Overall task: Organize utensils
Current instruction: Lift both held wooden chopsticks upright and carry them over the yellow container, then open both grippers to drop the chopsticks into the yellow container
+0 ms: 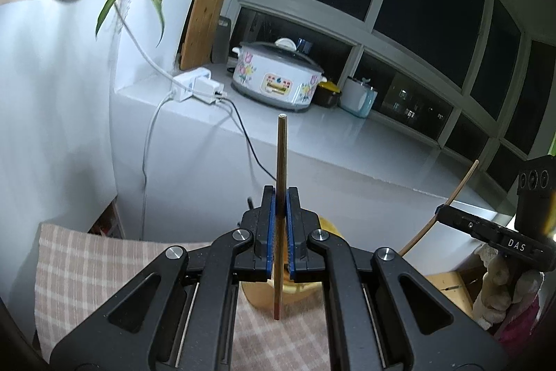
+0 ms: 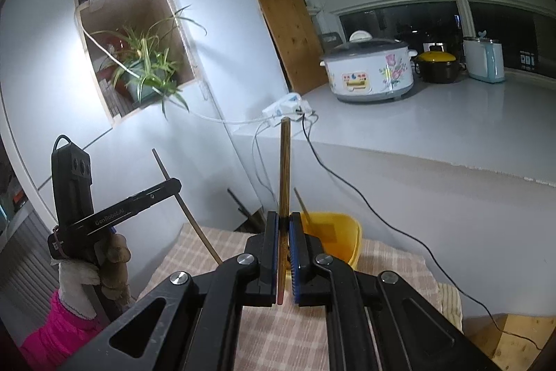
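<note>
In the left wrist view my left gripper (image 1: 281, 194) is shut on a wooden chopstick (image 1: 281, 155) that stands upright between the blue pads. A yellow container (image 1: 259, 296) sits on the checked cloth just behind and below it. At the right edge my right gripper (image 1: 448, 211) holds a second chopstick (image 1: 458, 190), tilted. In the right wrist view my right gripper (image 2: 284, 218) is shut on that chopstick (image 2: 285, 169), upright. The yellow container (image 2: 342, 233) lies beyond it with another stick (image 2: 301, 202) leaning inside. My left gripper (image 2: 172, 186) at the left grips its chopstick (image 2: 187, 214).
A checked cloth (image 2: 215, 246) covers the table. Behind it runs a white ledge (image 2: 451, 124) with a flowered rice cooker (image 2: 370, 72), a yellow-lidded pot (image 2: 436, 66), a power strip (image 2: 286, 106) and hanging cables (image 2: 351, 186). A spider plant (image 2: 146, 68) sits in a wall niche.
</note>
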Available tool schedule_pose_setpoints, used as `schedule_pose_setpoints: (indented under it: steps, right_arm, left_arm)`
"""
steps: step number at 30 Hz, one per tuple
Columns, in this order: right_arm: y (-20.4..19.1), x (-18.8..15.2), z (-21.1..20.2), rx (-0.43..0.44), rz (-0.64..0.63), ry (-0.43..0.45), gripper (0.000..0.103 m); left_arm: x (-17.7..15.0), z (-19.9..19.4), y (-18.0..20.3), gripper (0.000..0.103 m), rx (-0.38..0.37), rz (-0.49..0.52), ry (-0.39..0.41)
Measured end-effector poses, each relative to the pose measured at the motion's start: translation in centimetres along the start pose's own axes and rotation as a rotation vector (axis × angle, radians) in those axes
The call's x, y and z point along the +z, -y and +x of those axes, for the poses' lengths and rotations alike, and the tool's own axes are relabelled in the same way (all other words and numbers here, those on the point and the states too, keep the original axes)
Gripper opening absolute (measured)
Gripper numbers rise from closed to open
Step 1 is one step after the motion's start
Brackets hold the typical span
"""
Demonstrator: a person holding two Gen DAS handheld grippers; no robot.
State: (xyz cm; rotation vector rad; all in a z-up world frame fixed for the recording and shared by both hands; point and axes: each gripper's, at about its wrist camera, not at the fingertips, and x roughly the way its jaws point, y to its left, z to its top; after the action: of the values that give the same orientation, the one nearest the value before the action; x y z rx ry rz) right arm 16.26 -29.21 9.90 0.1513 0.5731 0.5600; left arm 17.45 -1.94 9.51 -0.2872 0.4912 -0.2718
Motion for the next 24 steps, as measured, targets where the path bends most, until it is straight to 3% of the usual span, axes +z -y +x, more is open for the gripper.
schedule_pose_setpoints:
  steps: [11,24]
  right_arm:
    - [1.8,2.0,1.3,-0.031,0.035,0.039,0.003]
    - [4.8,1.6,4.5,-0.078,0.085,-0.005,0.003]
  left_arm:
    - [2.5,1.7,1.4,0.003,0.007,0.022,0.058]
    - [2.2,5.6,2.3,0.003,-0.011,-0.011,0.034]
